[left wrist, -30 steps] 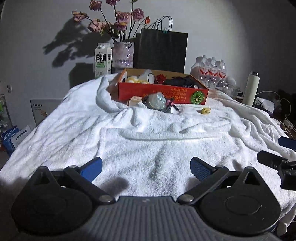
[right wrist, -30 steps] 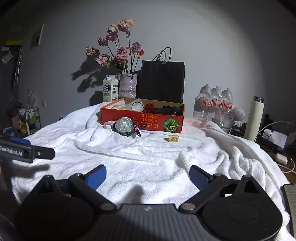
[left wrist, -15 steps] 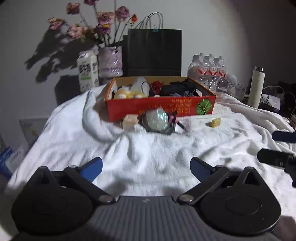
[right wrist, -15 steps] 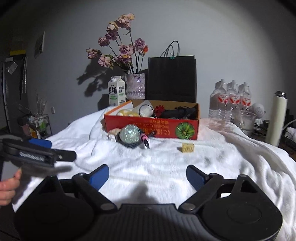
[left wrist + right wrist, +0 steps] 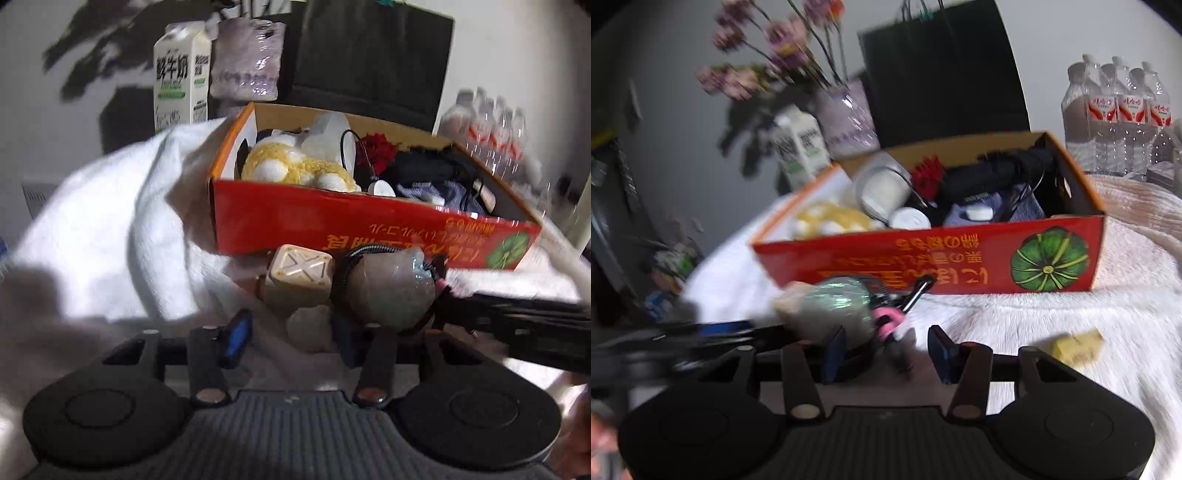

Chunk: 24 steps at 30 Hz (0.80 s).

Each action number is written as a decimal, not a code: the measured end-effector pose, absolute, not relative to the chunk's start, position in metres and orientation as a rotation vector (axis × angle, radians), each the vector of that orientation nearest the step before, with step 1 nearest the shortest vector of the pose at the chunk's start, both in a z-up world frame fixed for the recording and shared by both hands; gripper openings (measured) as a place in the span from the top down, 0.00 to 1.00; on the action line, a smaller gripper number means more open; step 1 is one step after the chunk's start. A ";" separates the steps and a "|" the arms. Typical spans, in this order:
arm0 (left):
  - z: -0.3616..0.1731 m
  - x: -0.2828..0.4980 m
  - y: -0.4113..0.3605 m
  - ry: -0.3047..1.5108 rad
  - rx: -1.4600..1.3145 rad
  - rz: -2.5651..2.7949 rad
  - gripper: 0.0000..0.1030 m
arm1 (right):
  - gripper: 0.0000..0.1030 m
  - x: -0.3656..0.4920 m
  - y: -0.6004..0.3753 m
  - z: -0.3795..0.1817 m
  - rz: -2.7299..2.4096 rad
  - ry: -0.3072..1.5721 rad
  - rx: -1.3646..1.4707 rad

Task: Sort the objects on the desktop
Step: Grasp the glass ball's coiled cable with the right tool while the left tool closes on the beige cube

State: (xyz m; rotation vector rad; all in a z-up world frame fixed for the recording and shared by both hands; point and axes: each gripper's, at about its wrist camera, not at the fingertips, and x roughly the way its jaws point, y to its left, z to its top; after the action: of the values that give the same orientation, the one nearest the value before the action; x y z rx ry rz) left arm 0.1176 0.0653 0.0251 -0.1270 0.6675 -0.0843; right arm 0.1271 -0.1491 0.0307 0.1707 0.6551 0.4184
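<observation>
A red cardboard box (image 5: 369,225) (image 5: 923,262) holds a yellow plush toy (image 5: 295,168), a red flower, dark cloth and white items. In front of it on the white towel lie a beige cube (image 5: 299,275), a pale green ball (image 5: 388,291) (image 5: 834,306) wrapped in a black cord, and a pink-and-black pen (image 5: 897,314). My left gripper (image 5: 291,338) is open, its jaws around a small pale lump just below the cube. My right gripper (image 5: 884,350) is open with the pen between its jaws. A small yellow block (image 5: 1078,345) lies to the right.
A milk carton (image 5: 181,74), a vase of flowers (image 5: 846,114) and a black paper bag (image 5: 369,59) stand behind the box. Water bottles (image 5: 1119,114) stand at the back right. The right gripper's arm (image 5: 524,325) crosses the left wrist view.
Both grippers have moved forward to the objects in front of the box and their jaws have narrowed. The box and ball now loom large.
</observation>
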 end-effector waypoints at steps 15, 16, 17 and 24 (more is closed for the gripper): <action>0.056 0.042 0.075 0.498 -0.192 -0.073 0.96 | 0.84 0.047 -0.163 0.073 0.389 0.395 0.121; 0.062 0.029 0.073 0.486 -0.186 -0.075 0.96 | 0.84 0.031 -0.167 0.079 0.378 0.358 0.117; 0.068 0.014 0.070 0.454 -0.180 -0.089 0.96 | 0.84 0.014 -0.173 0.085 0.387 0.315 0.124; 0.077 -0.039 0.062 0.443 -0.183 -0.144 0.96 | 0.84 -0.040 -0.201 0.096 0.364 0.344 0.076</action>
State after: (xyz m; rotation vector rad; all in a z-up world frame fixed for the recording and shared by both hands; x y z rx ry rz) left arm -0.0393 0.0616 0.0772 -0.1826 0.4427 -0.1442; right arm -0.0401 -0.2011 0.0956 0.0765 0.3438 0.3642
